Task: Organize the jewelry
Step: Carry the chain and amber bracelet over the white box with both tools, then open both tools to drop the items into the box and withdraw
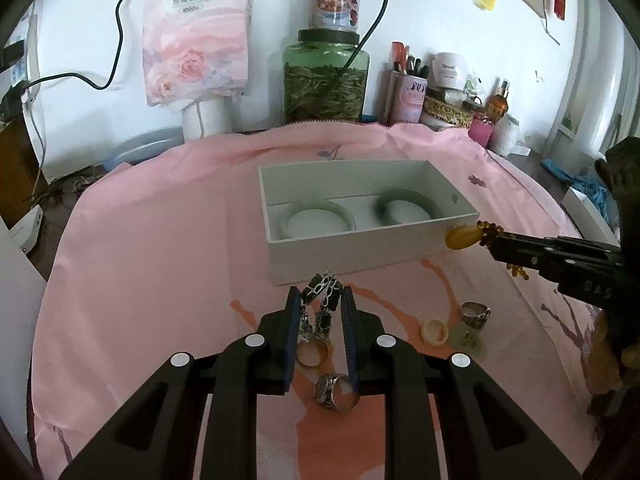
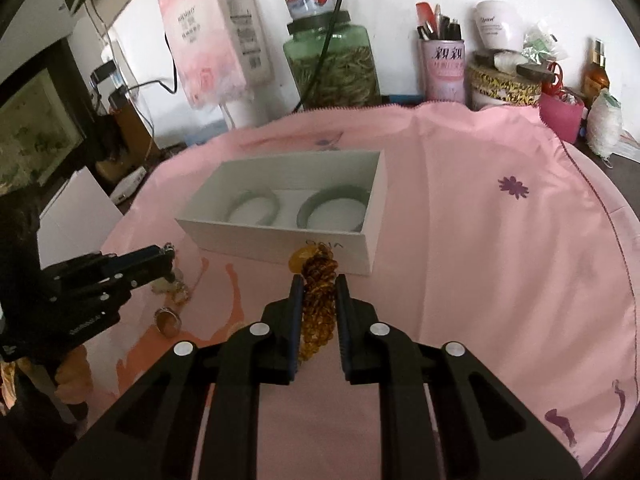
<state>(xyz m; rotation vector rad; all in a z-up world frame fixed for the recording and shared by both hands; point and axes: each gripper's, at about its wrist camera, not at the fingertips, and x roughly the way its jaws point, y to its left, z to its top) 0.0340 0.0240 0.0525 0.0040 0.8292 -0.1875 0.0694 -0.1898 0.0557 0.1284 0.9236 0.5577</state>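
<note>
The white rectangular cardboard box [image 1: 372, 240], holding two pale green jade bangles [image 1: 316, 216], sits mid-cloth toward the far edge of the pink cloth-covered table [image 1: 160, 240]. Before its near wall, the left gripper [image 1: 320, 300] pinches a dark green-and-silver link bracelet [image 1: 322, 300]; the right gripper [image 2: 318, 288] pinches an amber bead necklace [image 2: 318, 304]. Loose metal rings [image 1: 336, 392] lie near the table's front edge.

My left gripper [image 1: 319, 300] was clamped on a dark green stone-and-silver bracelet [image 1: 322, 300] that dangled between the pads, and my right gripper [image 2: 318, 288] pinched an amber bead necklace [image 2: 318, 304] with its yellow pendant. Both hung just before the open white box [image 1: 360, 240], where two pale green bangles [image 1: 316, 218] lay flat, side by side.
</note>
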